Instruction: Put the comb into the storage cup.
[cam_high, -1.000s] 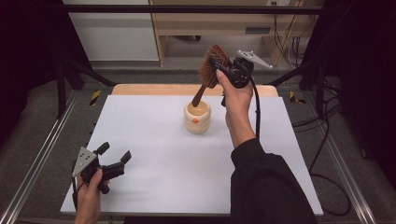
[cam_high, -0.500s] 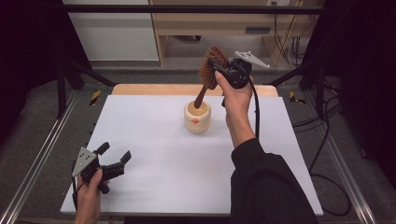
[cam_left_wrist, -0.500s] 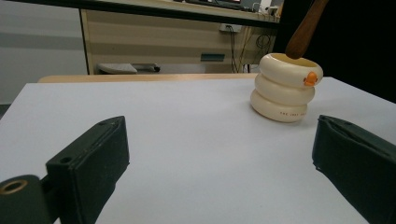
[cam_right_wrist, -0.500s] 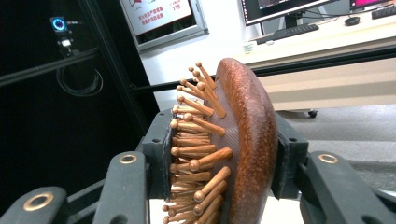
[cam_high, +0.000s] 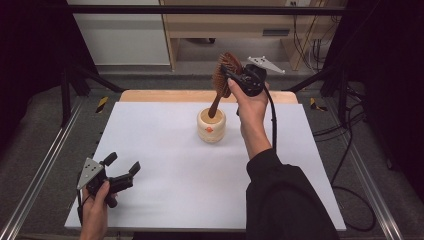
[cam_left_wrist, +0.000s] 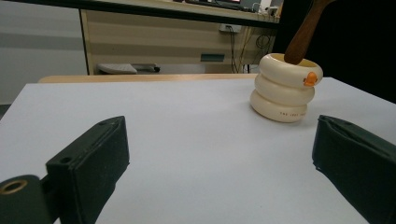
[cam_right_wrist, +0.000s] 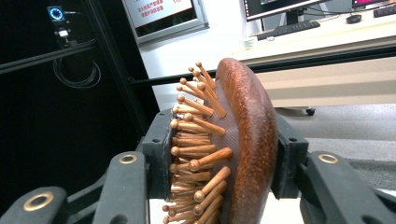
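A brown wooden hairbrush (cam_high: 223, 75) stands tilted with its handle down inside a cream ribbed cup (cam_high: 211, 125) at the middle back of the white table (cam_high: 165, 150). My right gripper (cam_high: 231, 74) is shut on the brush's head; its pads press the wooden back and the pegs (cam_right_wrist: 224, 149). In the left gripper view the cup (cam_left_wrist: 284, 88) carries a small orange mark, and the brush handle (cam_left_wrist: 304, 32) rises from it. My left gripper (cam_high: 122, 167) rests near the table's front left corner, open with nothing between its fingers (cam_left_wrist: 88, 163).
A wooden strip (cam_high: 170, 95) runs along the table's far edge. Metal frame rails (cam_high: 45, 165) flank the table on both sides. Cabinets and cables (cam_high: 310, 45) stand behind. A black sleeve (cam_high: 285, 200) reaches in from the bottom right.
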